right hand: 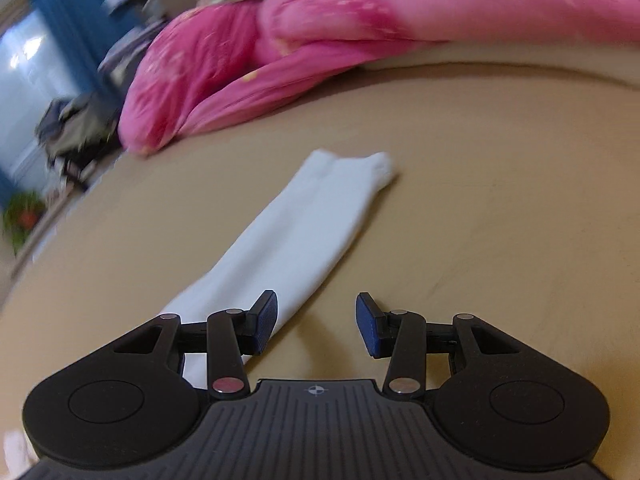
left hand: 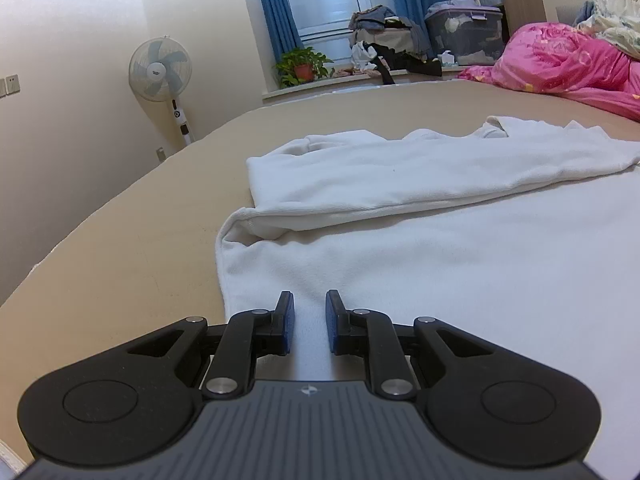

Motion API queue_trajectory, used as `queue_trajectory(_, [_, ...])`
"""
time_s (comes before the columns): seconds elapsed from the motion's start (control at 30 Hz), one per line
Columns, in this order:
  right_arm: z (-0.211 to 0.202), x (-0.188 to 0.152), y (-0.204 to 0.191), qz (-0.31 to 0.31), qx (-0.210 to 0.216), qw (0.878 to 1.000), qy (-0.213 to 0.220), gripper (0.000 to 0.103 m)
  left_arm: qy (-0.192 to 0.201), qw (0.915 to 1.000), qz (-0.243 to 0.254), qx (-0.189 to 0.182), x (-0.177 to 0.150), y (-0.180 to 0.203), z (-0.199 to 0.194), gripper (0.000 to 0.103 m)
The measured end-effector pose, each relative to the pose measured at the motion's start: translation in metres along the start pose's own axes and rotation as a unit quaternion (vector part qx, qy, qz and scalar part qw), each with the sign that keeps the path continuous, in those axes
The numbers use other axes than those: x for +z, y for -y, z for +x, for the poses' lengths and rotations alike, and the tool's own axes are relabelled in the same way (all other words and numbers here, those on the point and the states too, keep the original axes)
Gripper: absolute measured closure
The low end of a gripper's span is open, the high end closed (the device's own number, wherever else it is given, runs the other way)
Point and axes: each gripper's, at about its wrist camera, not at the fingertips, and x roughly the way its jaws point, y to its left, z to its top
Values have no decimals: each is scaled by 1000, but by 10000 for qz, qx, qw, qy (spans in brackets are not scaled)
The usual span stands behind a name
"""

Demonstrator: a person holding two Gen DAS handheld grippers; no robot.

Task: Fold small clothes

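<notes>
Across the centre and right of the left wrist frame, white garment (left hand: 420, 240) lies flat on tan bed (left hand: 120, 260), sleeve folded over. Left gripper (left hand: 310, 316) spread slightly over its near edge, nothing pinched. Right gripper (right hand: 316, 322) spread wide, empty, beside white sleeve (right hand: 296, 236) at frame centre.

Soft matt white knit cloth garment (left hand: 440, 272) on smooth tan bed sheet (left hand: 120, 264); matt black plastic fingers (left hand: 286, 316) w/ textured blue pads, shiny metal pivot pins.
</notes>
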Motion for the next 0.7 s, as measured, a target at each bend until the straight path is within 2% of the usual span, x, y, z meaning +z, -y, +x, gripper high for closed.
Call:
queue_trajectory(0.23, [16, 8, 8, 123, -29, 9996, 272, 57, -2, 10000, 30, 18, 0, 1, 1, 84])
queue_trajectory(0.27, [13, 9, 7, 111, -61, 9994, 309, 60, -2, 10000, 34, 19, 0, 0, 2, 84])
queue_trajectory(0.33, [13, 8, 5, 93, -45, 9994, 340, 93, -2, 10000, 30, 14, 0, 0, 2, 84])
queue_trajectory(0.37, [9, 9, 4, 152, 8, 9993, 348, 100, 0, 10000, 30, 14, 0, 0, 2, 84])
queue_trajectory(0.47, [-3, 12, -7, 170, 40, 9982, 566, 100, 2, 10000, 12, 0, 0, 0, 2, 84])
queue_trajectory(0.53, [-18, 15, -23, 59, 81, 9972, 743, 100, 6, 10000, -9, -13, 0, 0, 2, 84])
queue_trajectory(0.6, [-44, 15, -58, -408, 290, 9935, 1024, 100, 13, 10000, -49, -39, 0, -1, 3, 84])
queue_trajectory(0.67, [-79, 4, -106, -1069, 685, 9838, 1265, 100, 26, 9999, -119, -84, 0, -4, 3, 84])
queue_trajectory(0.7, [-100, -9, -135, -1464, 961, 9750, 1364, 100, 28, 9998, -164, -113, 0, -5, 4, 84])
